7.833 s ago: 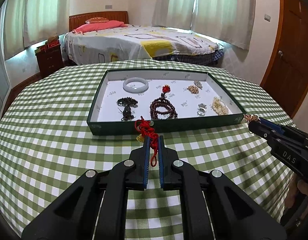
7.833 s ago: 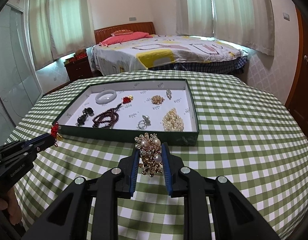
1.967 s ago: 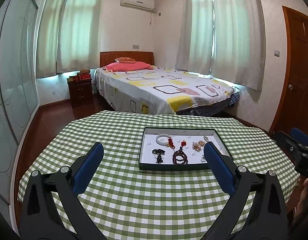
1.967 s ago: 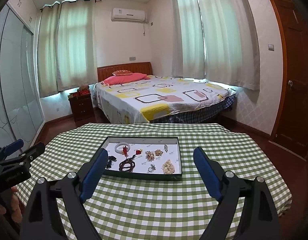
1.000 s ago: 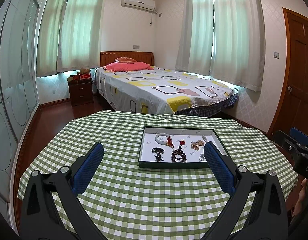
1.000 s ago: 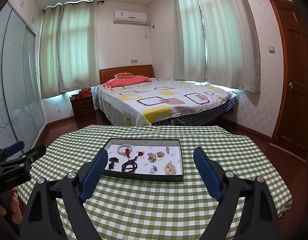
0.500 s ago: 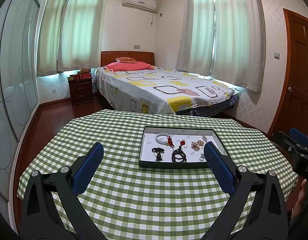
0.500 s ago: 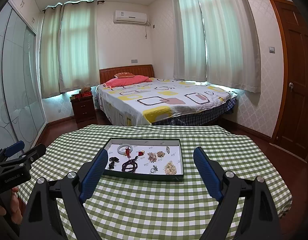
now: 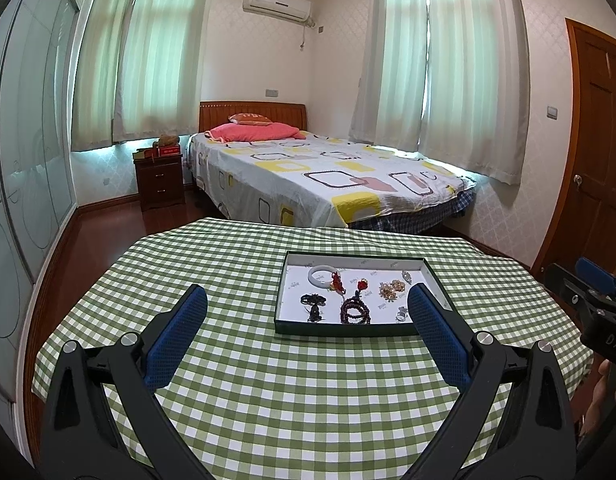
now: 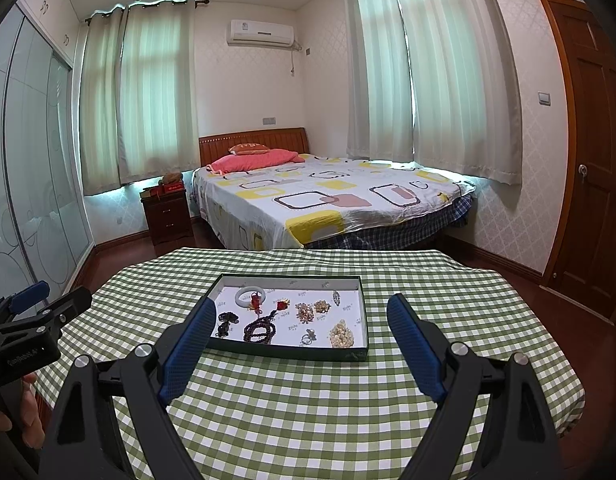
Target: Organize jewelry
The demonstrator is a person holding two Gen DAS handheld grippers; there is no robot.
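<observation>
left wrist view: left claw (image 9: 308, 320) spread wide, blue pads (image 9: 176, 336) far apart, nothing between them, held above the near part of the surface
right wrist view: right claw (image 10: 302, 334) spread wide too, empty, blue-padded fingers (image 10: 414, 346) framing the tray from behind it
surface: round top under a green-and-white checked cloth (image 9: 236, 280)
tray: shallow dark green rectangular box with white lining (image 10: 350, 354), sits flat on the cloth past both claws, toward the far half
white jade-like bangle (image 10: 250, 295): far left corner of tray, lying flat
red knotted tassel charm (image 10: 257, 302): touching the bangle's right edge
second red knot (image 10: 283, 305): just right of the tassel, at the top of the dark bead string
dark brown beaded bracelet (image 10: 261, 330): coiled, front middle of tray
black ornament with cord (image 10: 227, 320): left side of tray, in front of bangle
gold and pearl brooch (image 10: 305, 312): middle right, small gold cluster (image 10: 320, 305) just beside it
small silver pendant (image 10: 337, 297): far right, near back wall of tray
silver ring (image 10: 309, 336): front, right of the beads
cream pearl pile (image 10: 341, 334): front right corner
other claw: right one seen at right edge of left view (image 9: 596, 300), left one at left edge of right view (image 10: 32, 320), both off the side of the surface, well apart from tray
person: fingers (image 10: 28, 408) on the left claw's handle, lower left of right view
room: bed with patterned sheet (image 10: 332, 200) behind the surface, dark wood nightstand (image 10: 166, 212) beside it
</observation>
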